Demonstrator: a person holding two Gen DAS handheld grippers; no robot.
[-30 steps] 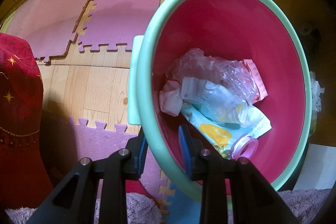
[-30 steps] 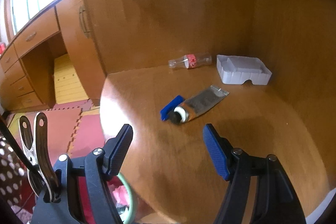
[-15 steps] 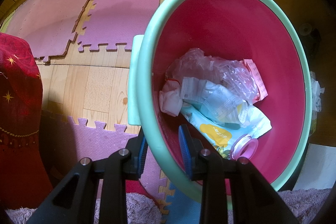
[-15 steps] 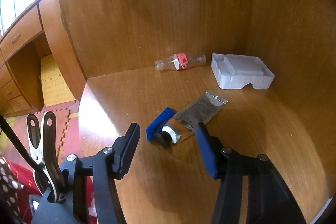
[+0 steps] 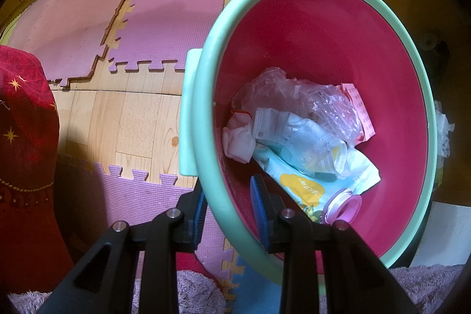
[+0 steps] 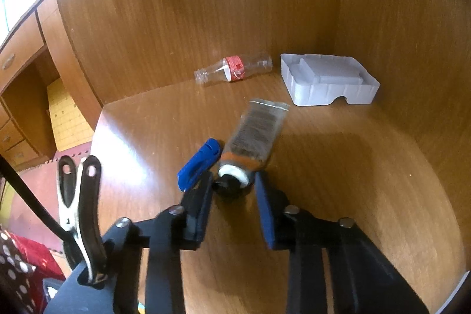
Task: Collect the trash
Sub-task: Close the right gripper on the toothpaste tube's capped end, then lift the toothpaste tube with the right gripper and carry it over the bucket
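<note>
1. My left gripper (image 5: 228,208) points straight down and is clamped on the near rim of the trash bin (image 5: 206,96), one pad outside the mint-green edge and one inside against the red wall.
2. The bin hangs tilted over the floor, above the purple foam mats (image 5: 176,28) and bare wood-look flooring.
3. In the bottom of the bin lie a crumpled clear plastic bag (image 5: 294,90), a pale blue face mask (image 5: 297,137), a wet-wipes pack (image 5: 312,181) with a pink round lid, and a pink paper slip (image 5: 359,108).
4. My right gripper (image 6: 234,196) angles down over the wooden shelf (image 6: 353,181); its jaws are closing, narrow now, around the cap end of a squeezed tube (image 6: 256,134).
5. The tube's black cap sits between the blue pads; I cannot tell whether they press on it yet.
6. A blue clip-like piece (image 6: 200,164) lies touching the tube on its left, just beyond my left pad.
7. Farther back, against the rear panel, an empty clear bottle (image 6: 235,69) with a red label lies on its side.
8. A white moulded tray (image 6: 326,84) sits to the bottle's right, near the corner.
</note>
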